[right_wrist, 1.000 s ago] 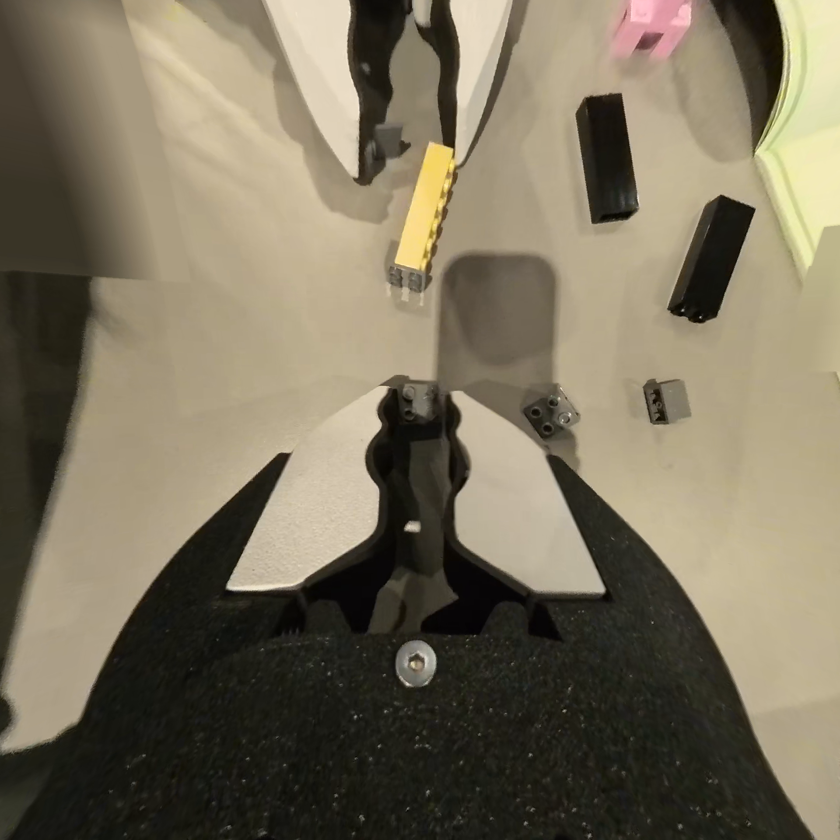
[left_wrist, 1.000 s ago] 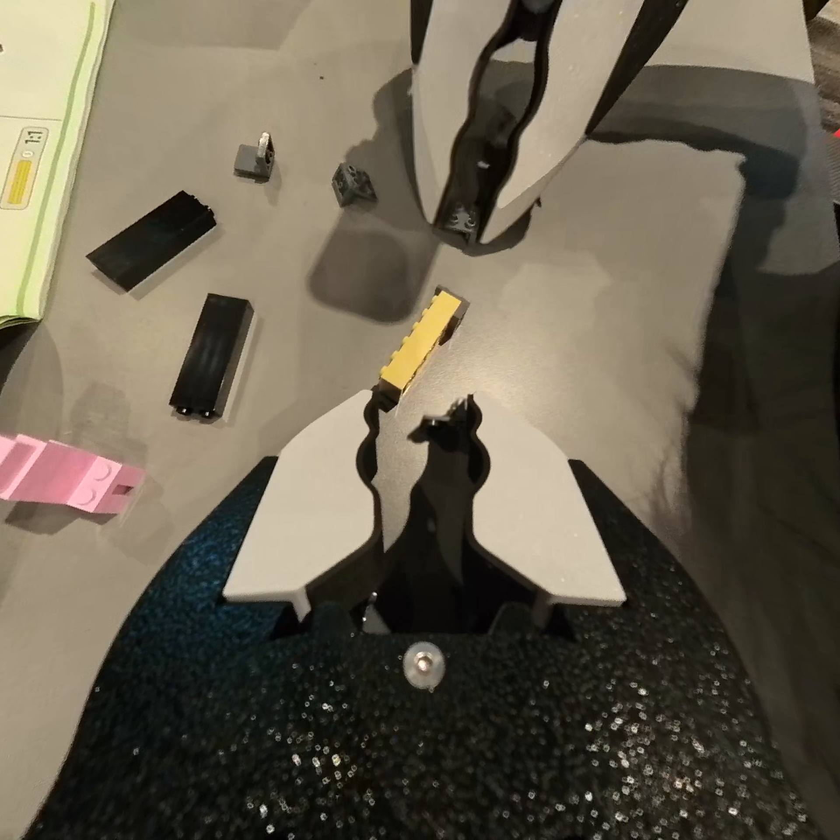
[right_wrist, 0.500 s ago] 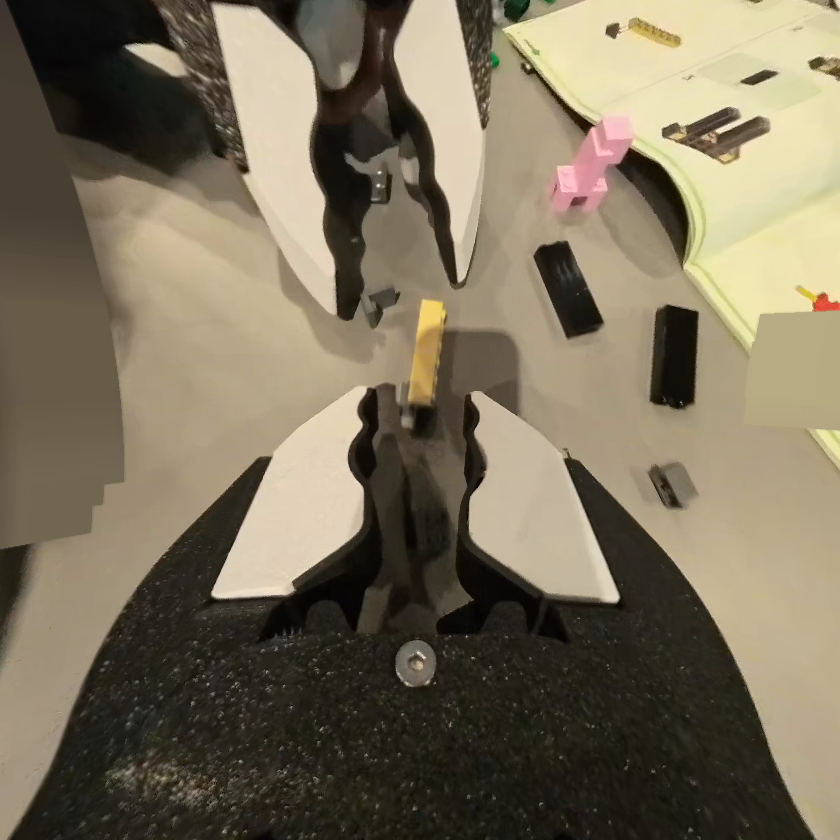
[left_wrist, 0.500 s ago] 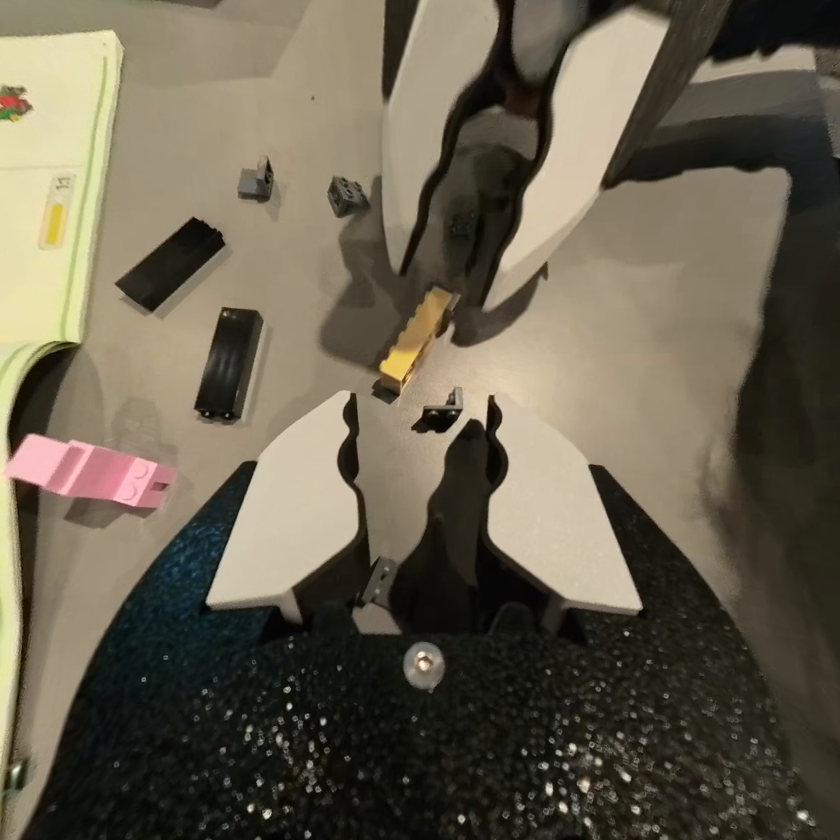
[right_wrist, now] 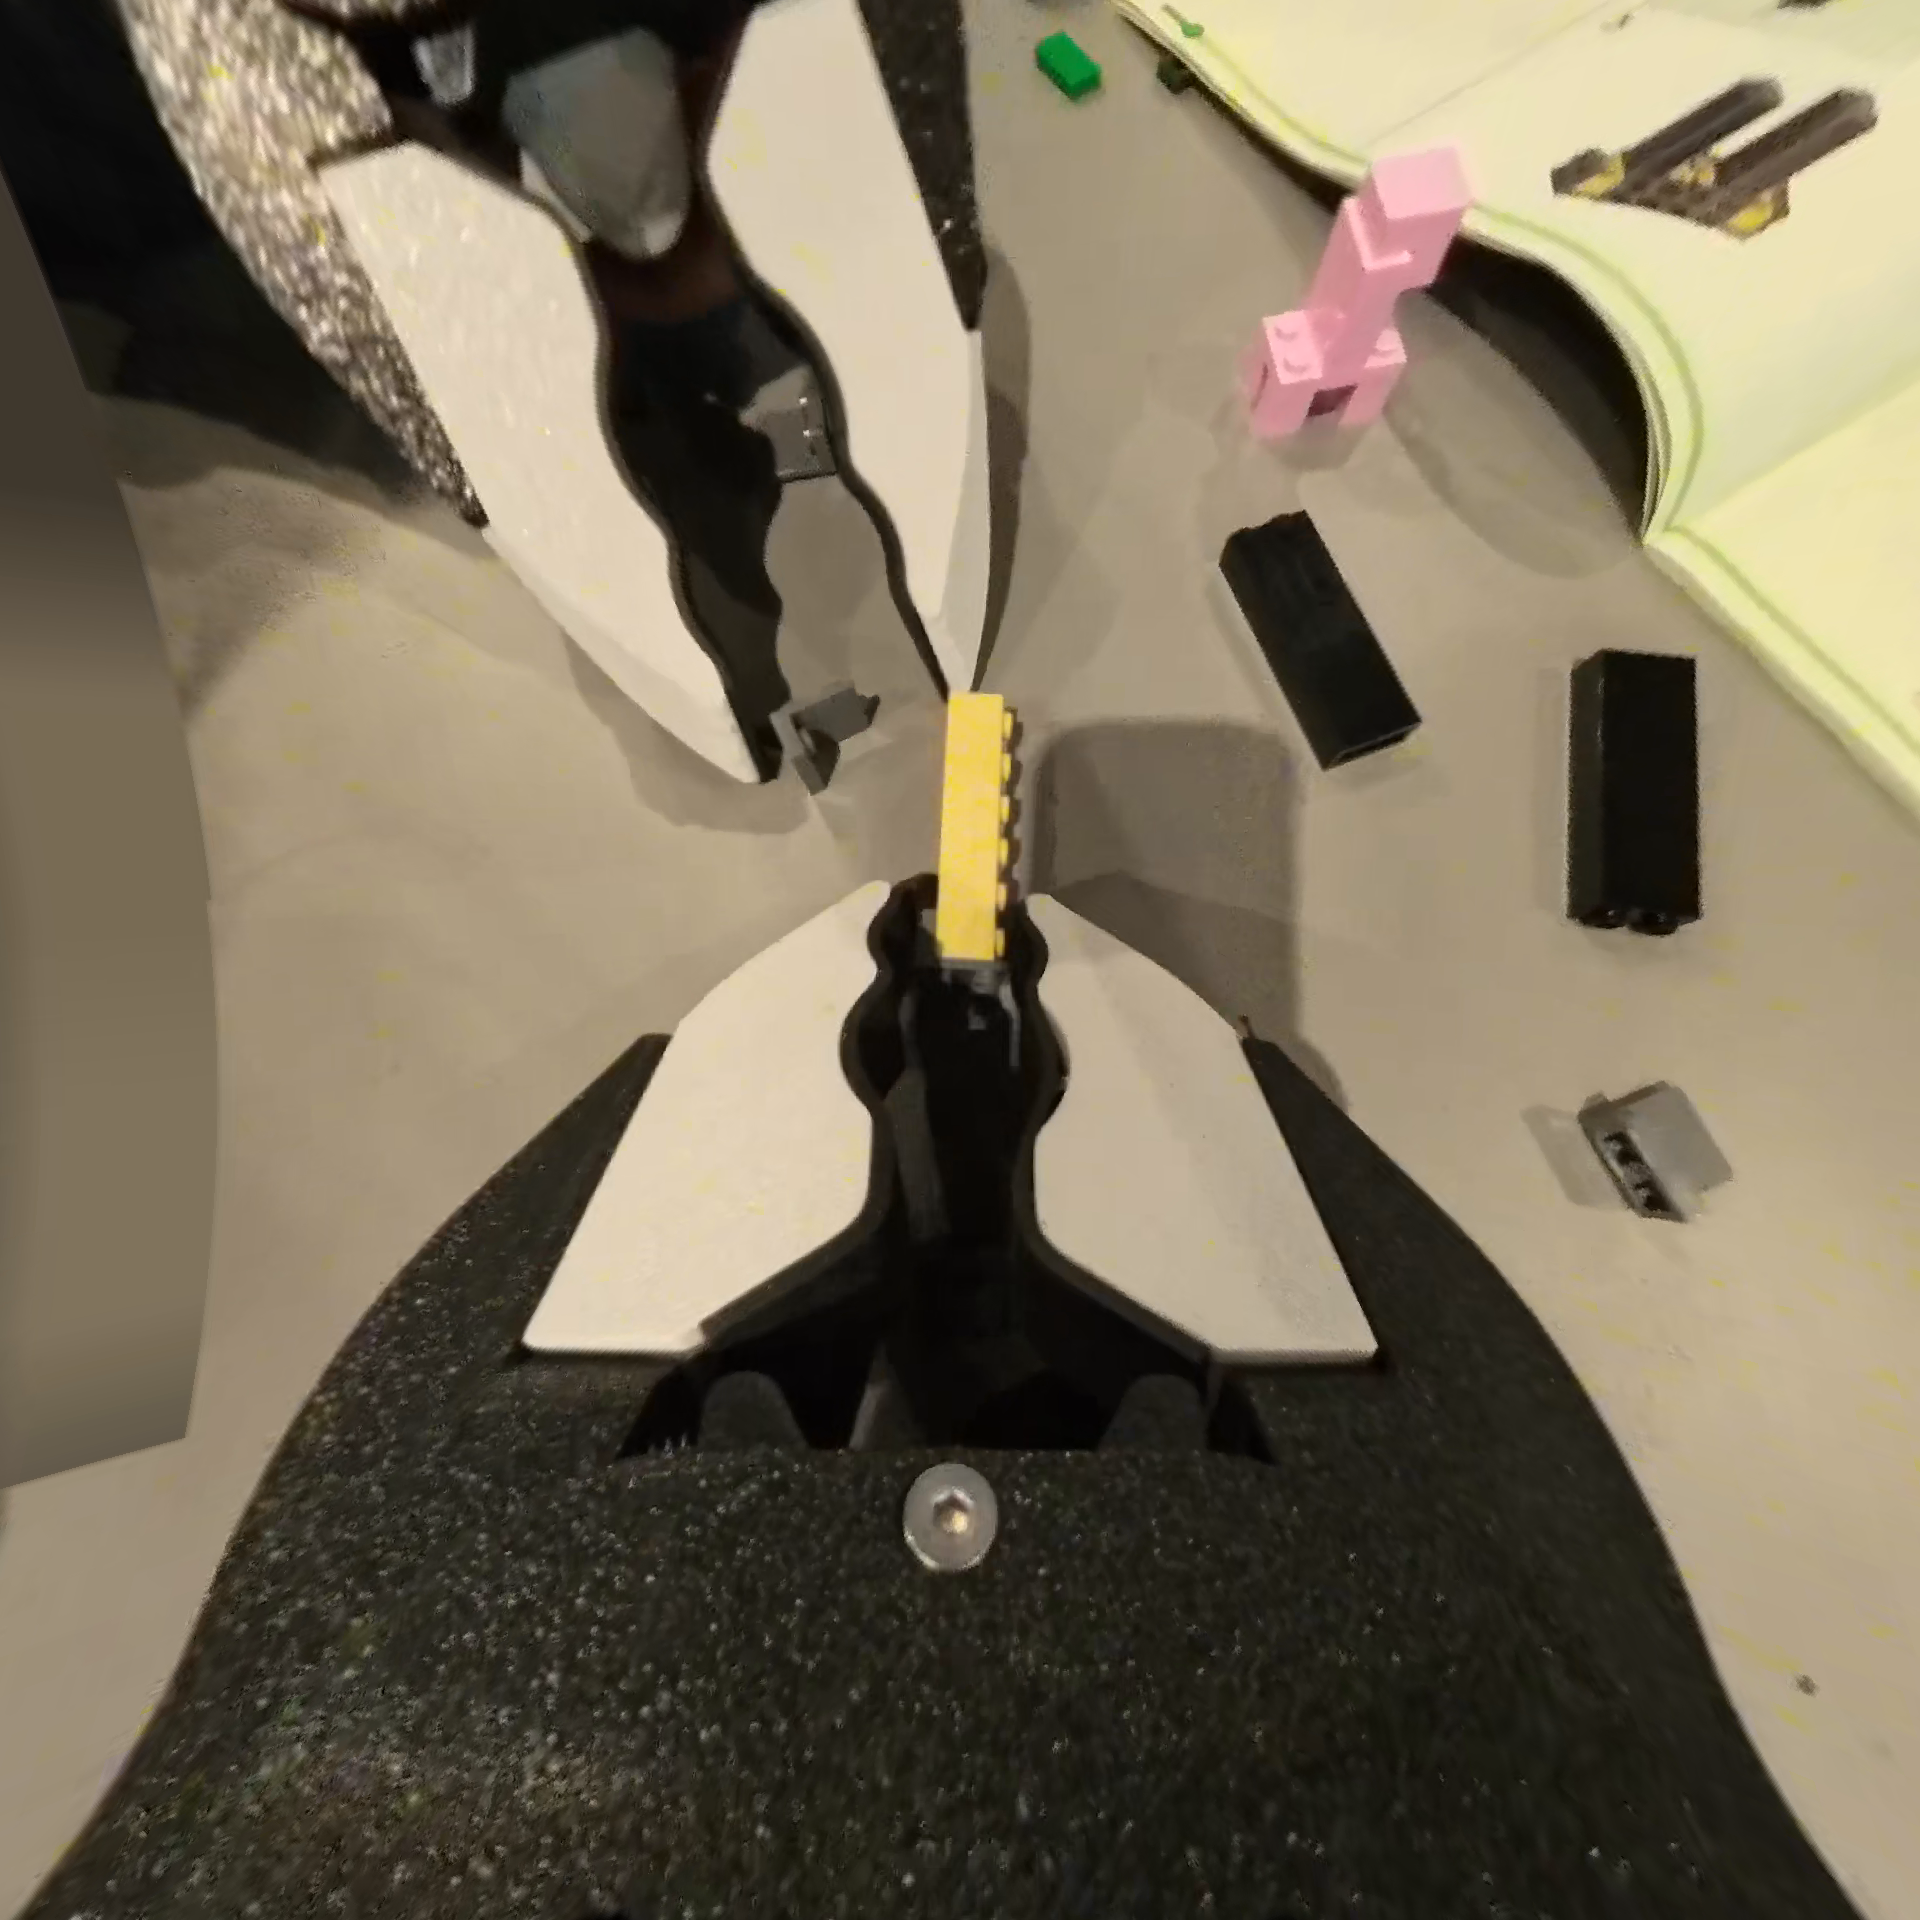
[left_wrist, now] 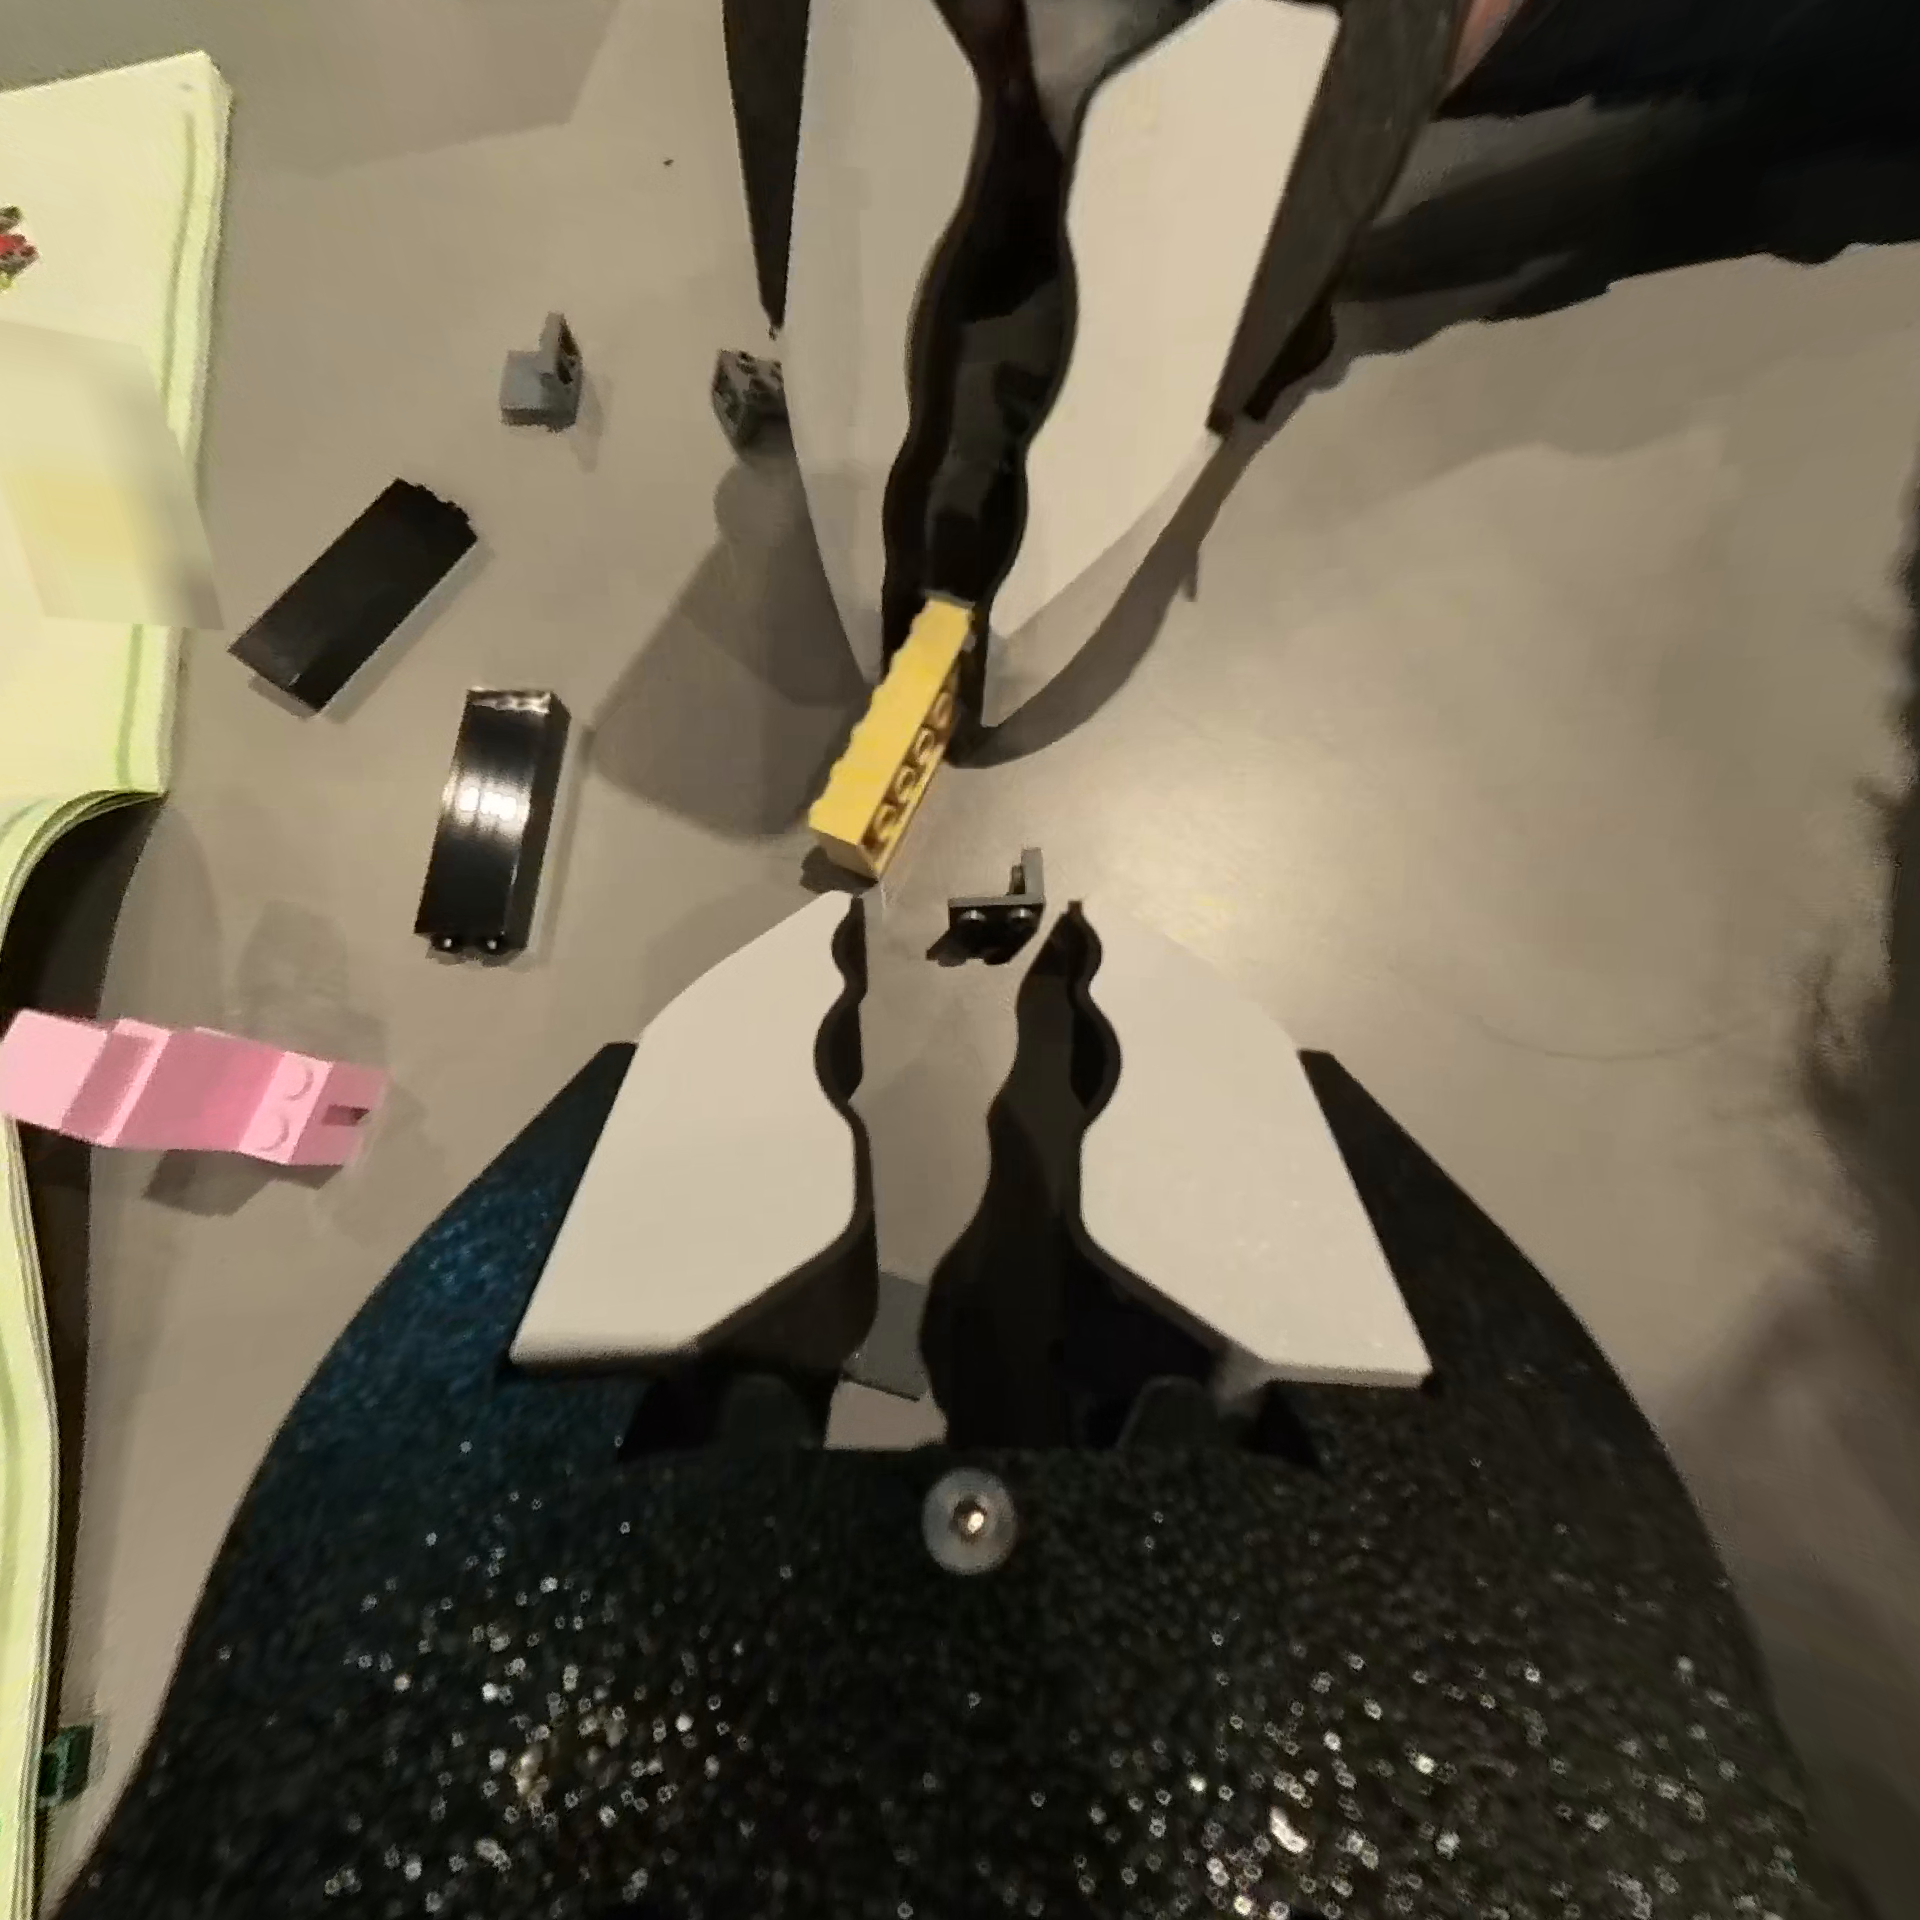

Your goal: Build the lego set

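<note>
A long yellow brick (right_wrist: 977, 821) with a dark grey piece at its near end sits between my right gripper's (right_wrist: 961, 904) fingers, which are shut on that end. In the left wrist view the yellow brick (left_wrist: 894, 748) slants down from the right gripper (left_wrist: 940, 623) toward me. My left gripper (left_wrist: 961, 914) is open low over the table, with a small dark grey bracket (left_wrist: 992, 920) lying loose between its fingertips. The bracket (right_wrist: 831, 727) and the left gripper (right_wrist: 862, 722) also show in the right wrist view, just beyond the brick's far end.
Two long black bricks (left_wrist: 353, 597) (left_wrist: 494, 821) lie to the left, with two small grey pieces (left_wrist: 540, 374) (left_wrist: 748, 390) beyond them. A pink pig figure (left_wrist: 197, 1101) and an open light-green instruction booklet (left_wrist: 94, 468) are at the far left. A small green piece (right_wrist: 1070, 64) lies far off. Across from one pair of fingers to the other is roughly 4 cm.
My left gripper opened and let the dark bracket drop onto the table. My right gripper moved up to the yellow brick, opened around its end and closed on it.
</note>
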A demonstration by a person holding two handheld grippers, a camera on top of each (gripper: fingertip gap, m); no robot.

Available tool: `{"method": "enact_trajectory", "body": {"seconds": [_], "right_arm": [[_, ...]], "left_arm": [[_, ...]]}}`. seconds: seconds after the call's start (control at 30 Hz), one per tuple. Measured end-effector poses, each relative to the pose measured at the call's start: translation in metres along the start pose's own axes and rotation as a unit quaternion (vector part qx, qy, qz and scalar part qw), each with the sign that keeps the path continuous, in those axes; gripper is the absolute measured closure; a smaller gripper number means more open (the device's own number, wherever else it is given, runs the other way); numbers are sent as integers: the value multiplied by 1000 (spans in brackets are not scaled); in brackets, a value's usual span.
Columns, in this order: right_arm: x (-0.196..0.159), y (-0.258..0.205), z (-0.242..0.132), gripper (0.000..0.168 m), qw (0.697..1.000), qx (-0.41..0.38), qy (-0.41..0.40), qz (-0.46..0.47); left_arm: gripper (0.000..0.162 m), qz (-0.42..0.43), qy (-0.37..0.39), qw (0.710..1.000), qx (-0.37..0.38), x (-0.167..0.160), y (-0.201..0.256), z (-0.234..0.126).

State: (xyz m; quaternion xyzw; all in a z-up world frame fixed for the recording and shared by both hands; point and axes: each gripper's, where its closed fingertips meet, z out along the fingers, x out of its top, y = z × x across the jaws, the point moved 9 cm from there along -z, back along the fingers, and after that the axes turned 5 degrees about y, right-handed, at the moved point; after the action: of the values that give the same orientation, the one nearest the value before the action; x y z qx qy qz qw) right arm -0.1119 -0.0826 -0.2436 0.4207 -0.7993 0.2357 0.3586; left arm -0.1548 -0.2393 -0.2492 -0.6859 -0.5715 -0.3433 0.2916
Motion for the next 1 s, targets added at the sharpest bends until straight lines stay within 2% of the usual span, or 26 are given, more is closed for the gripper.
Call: {"method": "enact_trajectory", "body": {"seconds": [0.13, 0.3, 0.47, 0.6, 0.73, 0.87, 1.0], "right_arm": [[4, 7, -3, 152, 993, 53, 27, 105], [6, 17, -12, 152, 963, 126, 81, 225], [2, 24, -16, 152, 936, 160, 102, 295], [2, 25, -17, 152, 928, 176, 111, 310], [4, 22, -16, 152, 950, 159, 102, 250], [9, 11, -16, 152, 989, 110, 47, 89], [10, 1, -8, 152, 996, 64, -20, -51]], "left_arm": [[127, -11, 7, 1000, 0, -1, -2, 0], [127, -9, 6, 1000, 3, -1, -1, 1], [127, -10, 6, 1000, 3, -1, -2, 1], [127, -10, 6, 1000, 3, -1, -2, 1], [127, -10, 6, 1000, 4, -1, -2, 1], [127, -9, 6, 1000, 4, -1, -1, 1], [128, -8, 6, 1000, 4, -1, -1, 1]]}}
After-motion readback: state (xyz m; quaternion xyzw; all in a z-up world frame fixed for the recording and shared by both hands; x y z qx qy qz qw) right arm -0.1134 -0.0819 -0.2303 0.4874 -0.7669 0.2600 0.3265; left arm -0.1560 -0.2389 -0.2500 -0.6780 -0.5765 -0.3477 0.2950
